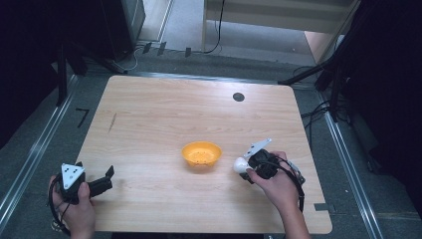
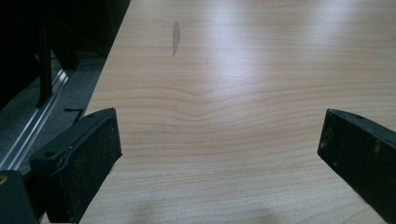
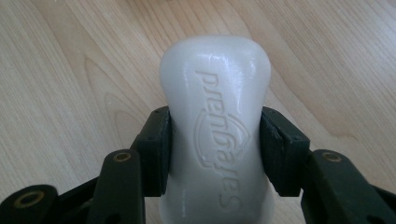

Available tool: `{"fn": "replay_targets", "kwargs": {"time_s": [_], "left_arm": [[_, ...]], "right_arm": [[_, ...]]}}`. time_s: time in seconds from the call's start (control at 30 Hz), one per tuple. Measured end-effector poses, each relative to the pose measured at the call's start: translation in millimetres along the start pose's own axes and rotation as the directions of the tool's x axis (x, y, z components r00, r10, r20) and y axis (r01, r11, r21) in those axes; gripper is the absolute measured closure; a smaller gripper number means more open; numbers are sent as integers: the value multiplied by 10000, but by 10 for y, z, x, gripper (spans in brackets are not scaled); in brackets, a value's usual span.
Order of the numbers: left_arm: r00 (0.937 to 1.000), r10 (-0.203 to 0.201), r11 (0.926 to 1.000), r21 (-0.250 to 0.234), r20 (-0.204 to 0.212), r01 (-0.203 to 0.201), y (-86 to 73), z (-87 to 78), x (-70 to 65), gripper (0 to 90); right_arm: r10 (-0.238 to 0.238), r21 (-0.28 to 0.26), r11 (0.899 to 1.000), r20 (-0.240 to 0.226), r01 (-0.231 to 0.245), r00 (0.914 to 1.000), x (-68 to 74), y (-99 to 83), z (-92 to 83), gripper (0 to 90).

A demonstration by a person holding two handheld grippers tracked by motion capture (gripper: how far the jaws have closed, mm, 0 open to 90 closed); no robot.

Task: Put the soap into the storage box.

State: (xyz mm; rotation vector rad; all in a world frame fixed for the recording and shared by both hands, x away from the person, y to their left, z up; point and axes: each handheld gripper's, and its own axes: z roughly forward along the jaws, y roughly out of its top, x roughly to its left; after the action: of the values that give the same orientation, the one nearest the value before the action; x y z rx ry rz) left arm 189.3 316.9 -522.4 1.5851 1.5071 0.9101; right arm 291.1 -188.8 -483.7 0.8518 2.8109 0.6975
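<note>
At about four o'clock on the worktop (image 1: 149, 109), just right of the orange bowl (image 1: 201, 153), a white bar of soap (image 1: 241, 165) is grasped by the right gripper (image 1: 249, 167). In the right gripper view the jaws are clenched against both narrow sides of the soap (image 3: 217, 135), whose embossed lettering faces the camera, with the wood grain seen behind it. The bowl is seen near the centre, apart from the soap, with small crumbs or specks inside. At about eight o'clock, near the front left corner, the left gripper (image 1: 107, 180) is held by a hand (image 1: 77, 209); its jaws are released, spread wide over bare wood.
</note>
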Motion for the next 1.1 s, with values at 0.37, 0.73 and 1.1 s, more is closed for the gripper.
{"fn": "replay_targets", "kwargs": {"time_s": [0.37, 0.73, 1.1], "left_arm": [[10000, -12, 10000, 9, -1, 12, 1, 5, -1, 0], [10000, -21, 10000, 24, -31, 21, 2, 5, -2, 0], [10000, -20, 10000, 38, -13, 20, 2, 6, 1, 0]], "right_arm": [[-296, 31, 9996, -59, 296, 9995, -6, 94, 13, 502], [-545, -40, 9985, -72, 545, 9985, -28, 181, -50, 501], [-1005, -47, 9949, -43, 1005, 9949, -26, 357, -81, 501]]}}
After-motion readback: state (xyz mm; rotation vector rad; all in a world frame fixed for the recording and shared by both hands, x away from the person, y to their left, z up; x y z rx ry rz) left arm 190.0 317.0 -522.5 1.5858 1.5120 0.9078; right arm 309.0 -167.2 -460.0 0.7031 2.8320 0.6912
